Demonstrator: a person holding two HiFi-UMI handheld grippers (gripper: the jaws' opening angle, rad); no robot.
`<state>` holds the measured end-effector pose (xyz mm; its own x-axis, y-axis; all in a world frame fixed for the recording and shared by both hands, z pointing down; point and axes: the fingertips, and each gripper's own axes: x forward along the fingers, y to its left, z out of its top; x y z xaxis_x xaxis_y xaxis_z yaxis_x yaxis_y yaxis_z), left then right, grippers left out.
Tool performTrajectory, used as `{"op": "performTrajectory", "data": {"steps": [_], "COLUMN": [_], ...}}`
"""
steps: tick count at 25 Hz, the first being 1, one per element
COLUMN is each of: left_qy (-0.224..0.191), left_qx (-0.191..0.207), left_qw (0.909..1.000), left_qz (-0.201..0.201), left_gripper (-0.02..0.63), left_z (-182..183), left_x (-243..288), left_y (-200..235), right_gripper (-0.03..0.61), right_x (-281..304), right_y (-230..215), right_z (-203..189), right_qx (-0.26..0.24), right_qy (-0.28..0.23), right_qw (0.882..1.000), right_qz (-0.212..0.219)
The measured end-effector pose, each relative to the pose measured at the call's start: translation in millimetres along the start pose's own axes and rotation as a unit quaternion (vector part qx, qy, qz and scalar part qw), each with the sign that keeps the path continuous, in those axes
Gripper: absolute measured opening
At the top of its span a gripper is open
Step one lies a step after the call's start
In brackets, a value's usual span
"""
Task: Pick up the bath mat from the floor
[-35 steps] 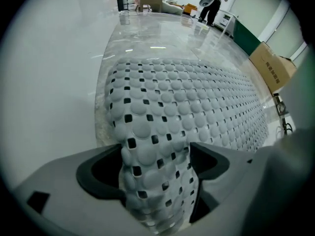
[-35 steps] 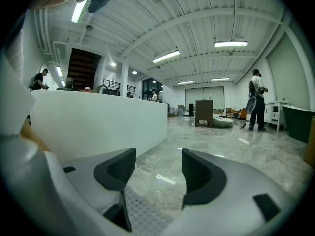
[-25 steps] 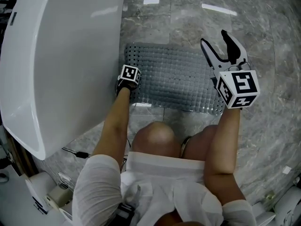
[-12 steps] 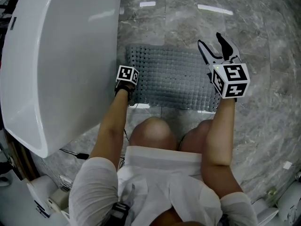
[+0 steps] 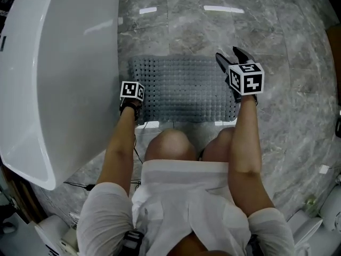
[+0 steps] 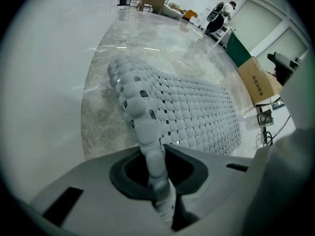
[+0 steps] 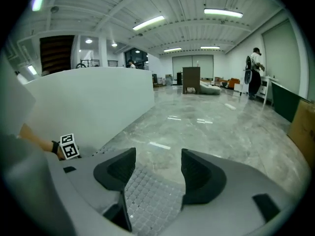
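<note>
Head view: grey dimpled rubber bath mat [image 5: 184, 87] lies on the grey marble floor [image 5: 287, 89], its left end just beside the white oval bathtub [image 5: 58, 73]. Person crouches over the near edge, bare knees [image 5: 170, 145] just short of the mat. Left gripper [image 5: 133, 99] is at the mat's near left corner, pointing steeply down; its marker cube covers the jaws here. Right gripper [image 5: 230, 58] is over the mat's right end, black jaws spread wide, nothing pinched.

Left gripper view: the left gripper [image 6: 157, 168] jaws have just been closing and now stand nearly together, clamped on the edge of the bath mat [image 6: 197, 112]. The pinched edge rises as a ridge out of the jaws, lifted off the floor, while the rest of the mat spreads flat to the right. White tub wall [image 6: 44, 82] fills the left side. Brown cardboard box [image 6: 258, 80] sits far right, well apart from the mat. A person [image 6: 224, 11] stands far off at the back.

Right gripper view: the right gripper [image 7: 157, 168] jaws stand well apart, pads touching nothing. Mat surface [image 7: 152, 200] shows in the gap below them. The left gripper's marker cube [image 7: 69, 146] shows at the far left against the tub wall. Shiny floor stretches ahead, and a distant person [image 7: 255, 73] stands at a counter on the right.
</note>
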<state>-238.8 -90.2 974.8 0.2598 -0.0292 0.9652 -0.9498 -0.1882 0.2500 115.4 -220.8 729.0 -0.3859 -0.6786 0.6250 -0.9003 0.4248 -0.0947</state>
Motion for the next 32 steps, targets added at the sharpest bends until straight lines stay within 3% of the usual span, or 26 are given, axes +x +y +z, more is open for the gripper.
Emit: {"op": "performTrajectory", "data": {"steps": [6,12,20,32], "left_qy": [-0.002,-0.010,-0.002,0.009], "left_qx": [-0.003,-0.007,0.000,0.005], "left_qw": [1.0000,0.9999,0.9999,0.9996], "left_qz": [0.004,0.004,0.014,0.025], "left_gripper": [0.060,0.061,0.061,0.061], "left_z": [3,1,1,1], "left_x": [-3,-2,-1,7], "left_y": [0,0,1,6], "right_gripper": [0.293,0.298,0.327,0.333], "right_x": [13,25,26,40], "right_y": [-33,-54,-76,-83], "right_z": [-50,-188,-293,-342], "right_qx": [0.029,0.069,0.160,0.159], "right_qy": [0.116,0.253,0.296,0.336], "right_qw": [0.993,0.965,0.942,0.928], "right_qz": [0.015,0.008,-0.012,-0.006]}}
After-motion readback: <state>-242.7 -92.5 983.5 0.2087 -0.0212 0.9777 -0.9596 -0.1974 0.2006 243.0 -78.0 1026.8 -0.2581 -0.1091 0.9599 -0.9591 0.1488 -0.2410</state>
